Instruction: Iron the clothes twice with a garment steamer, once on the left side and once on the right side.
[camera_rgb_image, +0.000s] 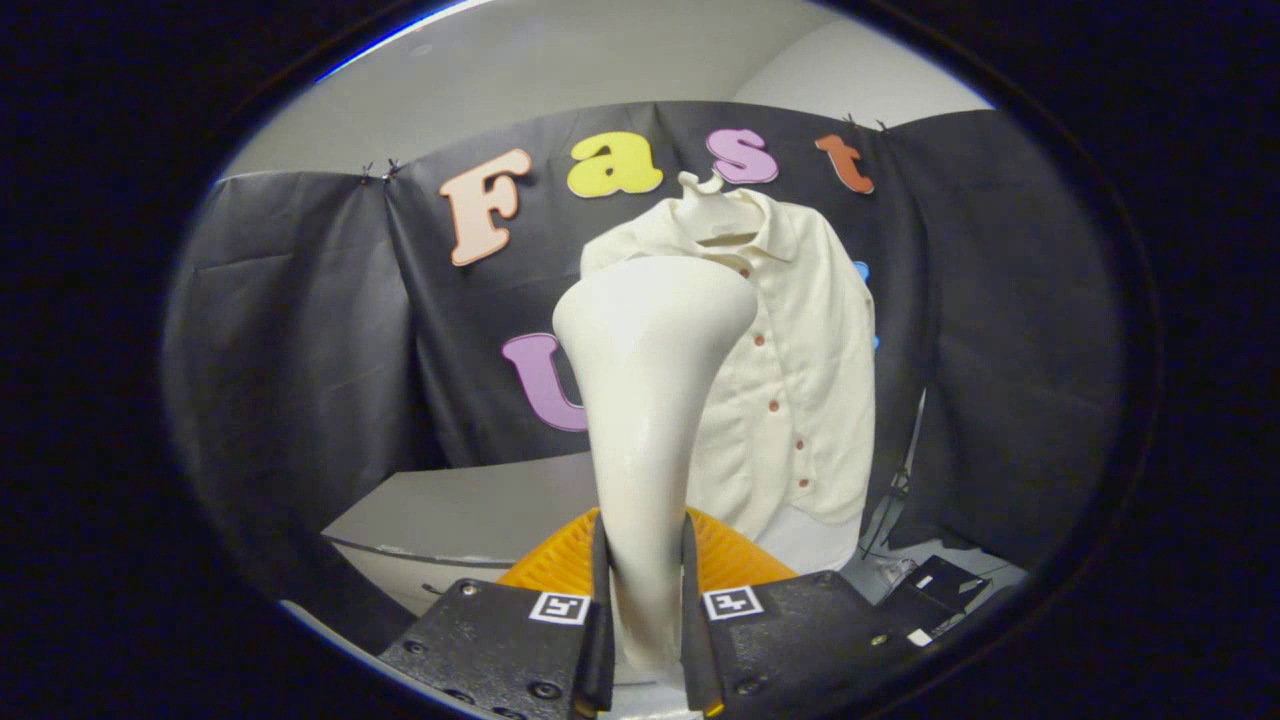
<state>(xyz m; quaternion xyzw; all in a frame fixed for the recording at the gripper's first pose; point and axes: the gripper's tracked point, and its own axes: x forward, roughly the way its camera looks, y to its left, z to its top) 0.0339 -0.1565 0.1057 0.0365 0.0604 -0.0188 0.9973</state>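
Both of my fingers (600, 640) press on the handle of the garment steamer (650, 400), so my gripper (645, 640) is closed around it with the handle pinched between the pads at the bottom centre of the frame. The steamer's long axis runs straight up from my jaws, widening to its head at mid-frame. Beyond that head, and slightly to its right, the cream shirt (790, 370) hangs on a hanger against the dark cloth wall, buttons running down its front. The head overlaps the shirt's left part in the frame, though I cannot tell whether it touches the fabric. I judge the coming pass needs me carried forward, keeping the steamer upright. An orange object (730, 560) sits just behind my fingers, on a grey table (470, 510).
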